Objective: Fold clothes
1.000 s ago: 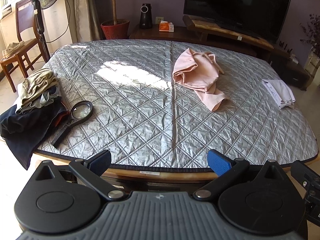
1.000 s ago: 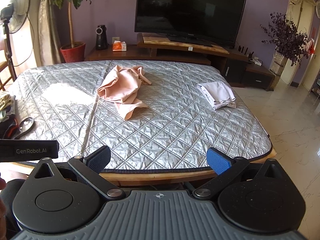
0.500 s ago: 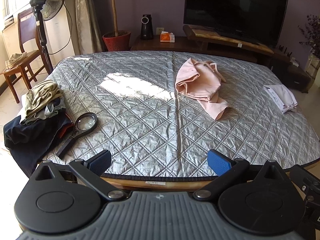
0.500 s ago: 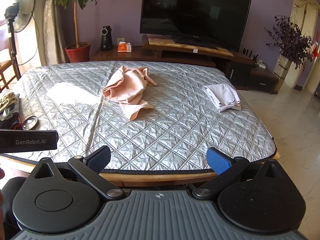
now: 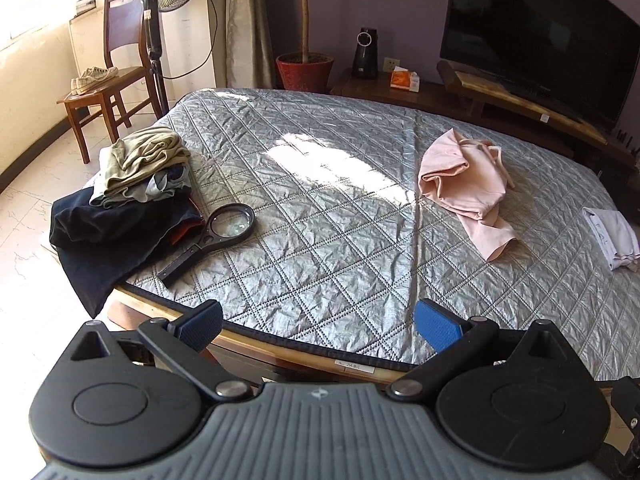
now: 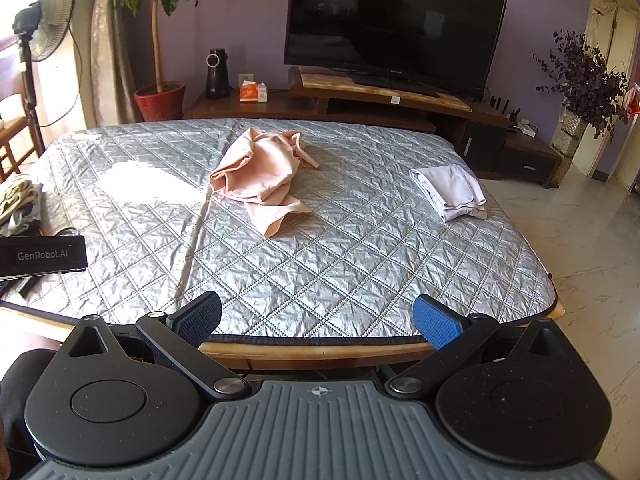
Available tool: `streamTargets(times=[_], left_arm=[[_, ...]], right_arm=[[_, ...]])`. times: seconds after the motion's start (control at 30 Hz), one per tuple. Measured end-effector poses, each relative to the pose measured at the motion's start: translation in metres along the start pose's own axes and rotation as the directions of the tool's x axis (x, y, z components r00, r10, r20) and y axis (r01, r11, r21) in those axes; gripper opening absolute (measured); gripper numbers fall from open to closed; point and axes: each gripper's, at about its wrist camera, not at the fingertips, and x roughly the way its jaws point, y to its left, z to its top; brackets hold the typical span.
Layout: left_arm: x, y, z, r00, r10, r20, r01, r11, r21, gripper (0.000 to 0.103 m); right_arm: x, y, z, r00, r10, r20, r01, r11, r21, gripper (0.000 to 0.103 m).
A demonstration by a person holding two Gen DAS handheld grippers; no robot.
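One quilted silver cover [image 6: 320, 264] fronts a dark television [image 6: 394, 24]

My left claw [image 5: 318, 322] is matt black plastic, its body ribbed grey, with finely textured blue pads [image 5: 438, 326] and small shiny metal pivots; my right claw [image 6: 318, 318] has the same finish. The quilted cover [image 5: 340, 220] on the surface looks like silvery, crinkled cloth with a metallic sheen and stitched diamonds. Its frame edge [image 6: 312, 348] is polished wood. The pink garment [image 5: 468, 184] is soft, matt cloth, rumpled. The white garment [image 6: 452, 190] is smooth, pale cloth. The clothes pile [image 5: 128, 184] mixes matt olive and dark navy fabric. The magnifying glass [image 5: 222, 232] has a glossy lens in black plastic. The floor [image 6: 592, 240] is glossy marble-like tile.
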Motion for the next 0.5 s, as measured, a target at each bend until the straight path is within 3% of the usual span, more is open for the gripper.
streamTargets(times=[0.5], left_arm=[[0.0,0.014,-0.002,0.993,0.116,-0.001,-0.116,0.992,-0.056,0.102]], right_arm=[[0.0,0.006,-0.002,1.0,0.016,-0.003,-0.016,1.0,-0.015,0.102]])
